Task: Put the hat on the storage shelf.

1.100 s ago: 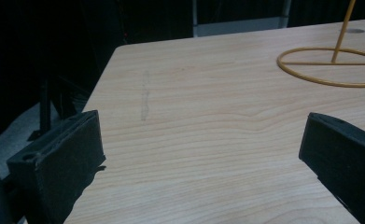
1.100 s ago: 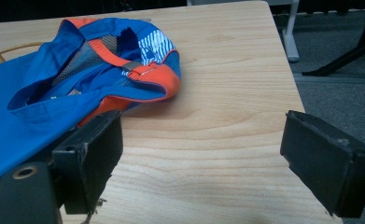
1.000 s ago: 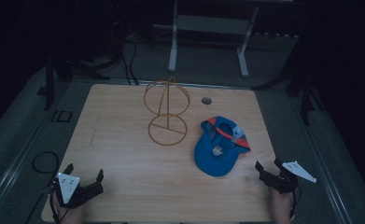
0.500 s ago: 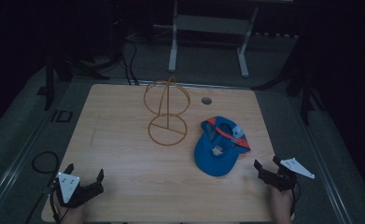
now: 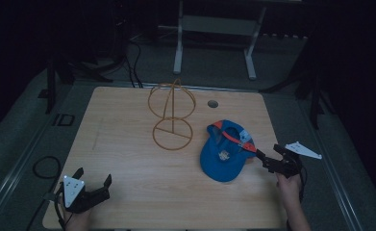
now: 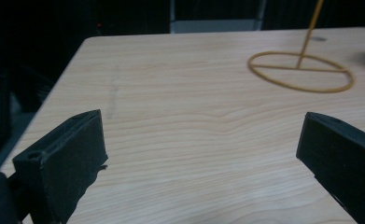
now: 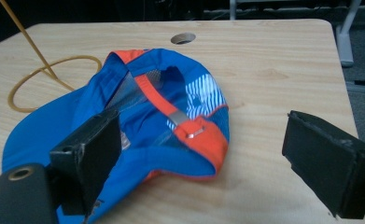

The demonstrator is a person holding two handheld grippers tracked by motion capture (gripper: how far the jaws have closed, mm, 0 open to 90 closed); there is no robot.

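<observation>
A blue cap [image 5: 224, 153] with orange trim lies upside down on the right part of the wooden table [image 5: 128, 144]. In the right gripper view the cap [image 7: 157, 107] shows its orange rear strap. My right gripper [image 5: 268, 154] stands open just right of the cap, and its jaws [image 7: 203, 135] straddle the cap's rear edge without touching it. A yellow wire hat stand [image 5: 172, 115] rises at the table's middle back. Near the front left corner my left gripper [image 5: 94, 176] is open over bare wood [image 6: 203, 140], and the stand's base ring [image 6: 301, 70] lies ahead to its right.
A round cable hole [image 5: 213, 103] sits in the table behind the cap. Beyond the far edge stands a grey metal frame [image 5: 214, 26] on a dark floor. A black cable [image 5: 43, 166] loops on the floor at the left.
My right gripper has crept forward and left, closer to the cap's rear strap. The left gripper, cap and stand have stayed put.
</observation>
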